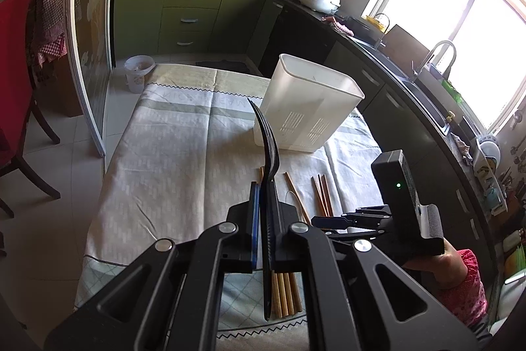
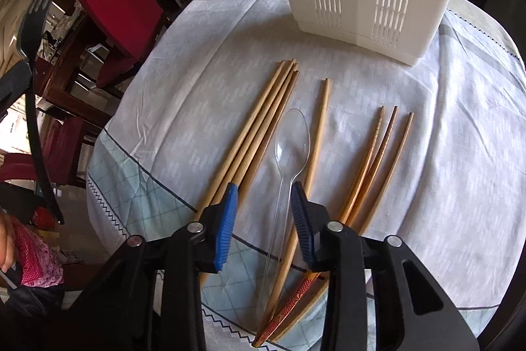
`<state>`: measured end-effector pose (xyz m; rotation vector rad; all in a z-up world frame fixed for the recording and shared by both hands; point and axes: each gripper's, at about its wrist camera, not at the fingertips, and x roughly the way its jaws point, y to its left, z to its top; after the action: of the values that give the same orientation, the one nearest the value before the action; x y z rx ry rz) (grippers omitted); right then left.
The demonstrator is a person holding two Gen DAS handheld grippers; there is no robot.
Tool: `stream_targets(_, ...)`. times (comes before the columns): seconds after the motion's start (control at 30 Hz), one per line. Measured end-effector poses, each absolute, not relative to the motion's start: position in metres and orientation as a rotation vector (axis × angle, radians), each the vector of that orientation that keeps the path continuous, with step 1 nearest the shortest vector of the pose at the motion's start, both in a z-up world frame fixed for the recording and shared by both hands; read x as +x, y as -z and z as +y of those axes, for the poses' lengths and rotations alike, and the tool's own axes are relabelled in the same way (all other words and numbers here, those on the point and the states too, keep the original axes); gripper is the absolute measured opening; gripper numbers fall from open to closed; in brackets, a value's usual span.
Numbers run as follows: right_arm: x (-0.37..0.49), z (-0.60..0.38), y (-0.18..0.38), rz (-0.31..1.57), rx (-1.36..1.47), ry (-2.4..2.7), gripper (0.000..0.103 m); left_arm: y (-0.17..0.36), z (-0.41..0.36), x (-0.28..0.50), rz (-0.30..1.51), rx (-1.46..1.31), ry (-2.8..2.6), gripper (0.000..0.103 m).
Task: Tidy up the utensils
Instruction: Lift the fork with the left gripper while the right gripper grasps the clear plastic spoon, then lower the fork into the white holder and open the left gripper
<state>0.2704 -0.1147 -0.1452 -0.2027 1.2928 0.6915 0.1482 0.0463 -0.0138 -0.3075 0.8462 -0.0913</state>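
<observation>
left wrist view: the left hand-held gripper (image 1: pixel 263 232) is clamped on a black fork (image 1: pixel 268 150), tines up and aimed toward the white utensil caddy (image 1: pixel 309 104) standing on the cloth-covered counter (image 1: pixel 171 153), likely for dropping in. right wrist view: the right hand-held gripper (image 2: pixel 263 219) has its pads apart, straddling a clear plastic spoon (image 2: pixel 289 150) lying among wooden chopsticks (image 2: pixel 259 124), apparently lining up a pinch on its handle.

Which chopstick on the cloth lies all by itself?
The single chopstick just right of the clear spoon; the others lie grouped, four to its left, three to its right.
</observation>
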Motion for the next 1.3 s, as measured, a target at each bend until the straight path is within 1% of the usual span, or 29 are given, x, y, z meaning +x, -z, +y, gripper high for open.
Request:
stream_targets(0.4, 0.275, -0.093, 0.167, 1.346, -0.356, -0.601, 0.023, 0.019, 0.046, 0.148, 0.855, -0.3, 0.114, 0.004)
stream_targets(0.47, 0.274, -0.087, 0.168, 1.332, -0.393, -0.577, 0.019, 0.019, 0.044, 0.149, 0.856, -0.295, 0.117, 0.004)
stream_targets(0.5, 0.273, -0.084, 0.169, 1.319, -0.403, -0.564, 0.012, 0.019, 0.044, 0.149, 0.855, -0.295, 0.118, 0.004)
stream_targets(0.6, 0.27, -0.078, 0.171, 1.289, -0.402, -0.557, 0.011, 0.018, 0.043, 0.15, 0.851, -0.299, 0.122, 0.004)
stream_targets(0.7, 0.268, -0.083, 0.167, 1.251, -0.323, -0.584, 0.009, 0.015, 0.042, 0.151, 0.84, -0.295, 0.122, 0.004)
stream_targets(0.93, 0.257, -0.126, 0.118, 1.046, -0.024, -0.701, 0.009, -0.007, 0.036, 0.163, 0.775, -0.296, 0.132, 0.004)
stream_targets(1.1, 0.239, -0.169, 0.089, 0.875, 0.135, -0.72, 0.009, -0.043, 0.029, 0.196, 0.639, -0.286, 0.12, 0.004)
stream_targets(1.23, 0.23, -0.204, 0.079, 0.812, 0.234, -0.72, 0.009, -0.068, 0.013, 0.232, 0.495, -0.25, 0.119, 0.004)
stream_targets(1.3, 0.224, -0.22, 0.076, 0.796, 0.265, -0.717, 0.009, -0.072, 0.005, 0.251, 0.427, -0.23, 0.122, 0.004)
